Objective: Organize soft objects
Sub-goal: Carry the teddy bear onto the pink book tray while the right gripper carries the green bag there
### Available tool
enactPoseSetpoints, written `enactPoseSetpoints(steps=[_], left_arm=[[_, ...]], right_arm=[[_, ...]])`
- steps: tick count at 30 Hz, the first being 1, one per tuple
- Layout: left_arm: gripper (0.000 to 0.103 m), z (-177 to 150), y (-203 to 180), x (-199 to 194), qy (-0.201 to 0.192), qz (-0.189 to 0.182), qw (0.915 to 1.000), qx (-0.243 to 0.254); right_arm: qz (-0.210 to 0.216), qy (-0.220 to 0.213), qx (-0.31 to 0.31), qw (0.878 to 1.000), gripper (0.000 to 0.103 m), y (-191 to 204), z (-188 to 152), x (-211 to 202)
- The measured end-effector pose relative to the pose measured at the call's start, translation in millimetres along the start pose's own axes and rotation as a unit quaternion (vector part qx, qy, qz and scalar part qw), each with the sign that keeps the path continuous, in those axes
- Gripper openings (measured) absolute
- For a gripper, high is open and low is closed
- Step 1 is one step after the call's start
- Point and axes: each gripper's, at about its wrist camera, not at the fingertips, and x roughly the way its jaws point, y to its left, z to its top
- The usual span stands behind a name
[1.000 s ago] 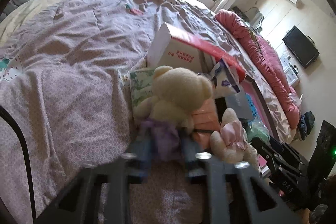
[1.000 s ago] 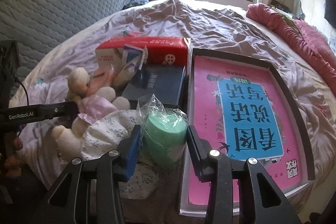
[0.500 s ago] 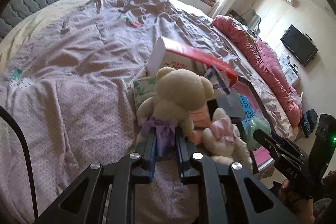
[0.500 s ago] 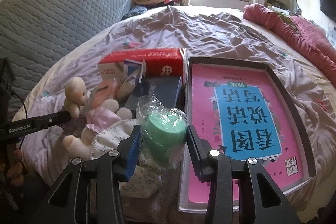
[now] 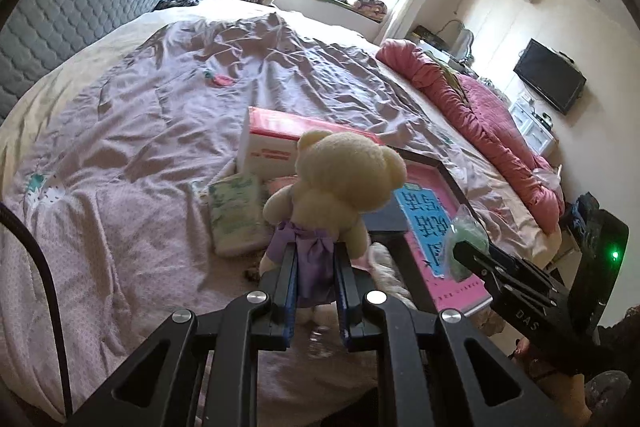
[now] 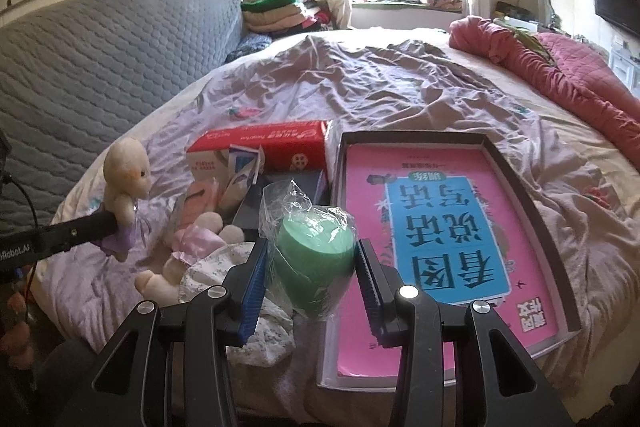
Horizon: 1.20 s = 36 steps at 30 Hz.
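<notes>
My left gripper (image 5: 315, 257) is shut on the purple skirt of a cream teddy bear (image 5: 344, 175), which hangs lifted off the bed; the same bear (image 6: 126, 175) shows at the left of the right wrist view. My right gripper (image 6: 310, 259) is shut on a mint-green soft object wrapped in clear plastic (image 6: 314, 259), held above the bed beside the book box. The wrapped green object (image 5: 466, 239) also appears at the right in the left wrist view. A second plush in a pink dress (image 6: 192, 247) lies on the bed below, on floral cloth (image 6: 224, 267).
A dark-rimmed box (image 6: 516, 187) holds a pink and blue book (image 6: 432, 227). Behind stand a red and white carton (image 6: 260, 143), tissue packs (image 5: 234, 215) and a dark box (image 6: 280, 195). A rolled pink quilt (image 6: 560, 75) lines the bed's right side, a grey padded headboard (image 6: 100, 59) the left.
Both grippers have risen. The bear came up off the pile with my left gripper, and the wrapped green object rose with my right, so the bed items look lower and farther.
</notes>
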Motion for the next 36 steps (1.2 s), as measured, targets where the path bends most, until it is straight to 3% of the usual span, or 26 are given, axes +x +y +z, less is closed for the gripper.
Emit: enactPoseSetpoints(steps=[15,27,36], left_arm=[[0.016,-1,-75,5,0.016,-0.006,0.9985,0.051],[0.016,-12,-148,55,0.073,-0.021,0.9927,0.094],[0.016,-21,-184,99,0.116,0.002,0.9846,0.131]], right_arm=[[-0.039,-0.029,0.048,0.998,0.044,-50,0,-29],[-0.081,-0.036,0.103,0.991,0.044,-108,-6,-42],[-0.096,-0.023,0.141,0.985,0.044,-146,-18,-42]])
